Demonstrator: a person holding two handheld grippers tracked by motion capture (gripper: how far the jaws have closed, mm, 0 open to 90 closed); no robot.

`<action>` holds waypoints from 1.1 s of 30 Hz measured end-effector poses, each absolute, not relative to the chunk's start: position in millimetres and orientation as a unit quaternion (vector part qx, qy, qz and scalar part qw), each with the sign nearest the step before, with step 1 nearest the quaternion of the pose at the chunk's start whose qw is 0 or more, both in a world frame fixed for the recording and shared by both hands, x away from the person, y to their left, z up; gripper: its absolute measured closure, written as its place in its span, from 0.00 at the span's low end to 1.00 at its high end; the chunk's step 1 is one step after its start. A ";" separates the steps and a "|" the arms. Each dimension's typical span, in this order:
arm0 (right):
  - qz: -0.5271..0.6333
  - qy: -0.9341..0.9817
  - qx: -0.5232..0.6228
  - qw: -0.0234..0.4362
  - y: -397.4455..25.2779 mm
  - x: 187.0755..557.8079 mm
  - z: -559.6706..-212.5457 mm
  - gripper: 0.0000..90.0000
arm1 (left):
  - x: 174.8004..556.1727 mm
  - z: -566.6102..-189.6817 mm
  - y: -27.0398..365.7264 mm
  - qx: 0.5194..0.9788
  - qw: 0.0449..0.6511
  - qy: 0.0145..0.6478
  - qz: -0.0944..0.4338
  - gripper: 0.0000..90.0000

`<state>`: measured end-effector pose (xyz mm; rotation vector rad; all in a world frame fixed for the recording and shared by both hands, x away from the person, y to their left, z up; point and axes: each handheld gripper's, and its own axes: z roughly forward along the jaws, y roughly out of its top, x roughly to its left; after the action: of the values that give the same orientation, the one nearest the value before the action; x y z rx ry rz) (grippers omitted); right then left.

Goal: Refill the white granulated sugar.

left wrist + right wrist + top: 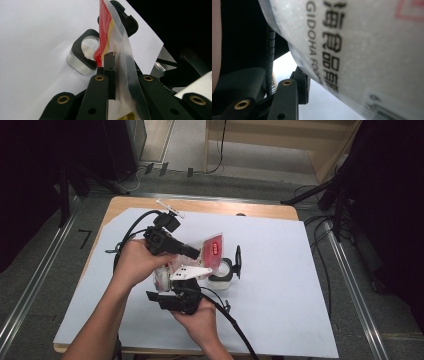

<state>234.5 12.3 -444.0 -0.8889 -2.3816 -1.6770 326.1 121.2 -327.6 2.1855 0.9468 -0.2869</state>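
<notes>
Two tools meet over the middle of the white-covered surface point(280, 270), both at one plastic bag point(210, 251) with a red label. The left tool point(192, 252) comes in from the left and, in its own view, its jaws are closed on the clear sealed edge of the bag point(122, 50), which rises upright between them. The right tool point(187, 280) sits just below the bag; in the right gripper view the whitish, printed belly of the bag point(362, 50) presses close against one visible jaw, but whether those jaws are clamped on it I cannot tell. Just beside the bag, to its right, a clear container point(220, 279) with a black hinged lid point(237, 261) stands open on the surface; in the left gripper view the container point(82, 57) lies directly behind the bag.
</notes>
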 end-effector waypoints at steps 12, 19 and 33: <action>-0.550 -0.781 -0.293 0.048 12.7 234.0 -444.0 0.66 | 325.0 -326.9 120.6 0.850 0.361 0.367 -0.111 0.94; -0.550 -0.781 -0.293 0.048 12.5 233.8 -443.9 0.66 | 324.8 -326.9 120.4 0.851 0.361 0.366 -0.110 0.94; -0.548 -0.782 -0.293 0.047 12.1 233.1 -443.5 0.66 | 324.8 -327.1 119.7 0.852 0.361 0.363 -0.109 0.94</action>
<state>233.1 12.1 -443.5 -0.8950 -2.3863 -1.6720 324.8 119.7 -327.1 2.1946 0.9356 -0.2808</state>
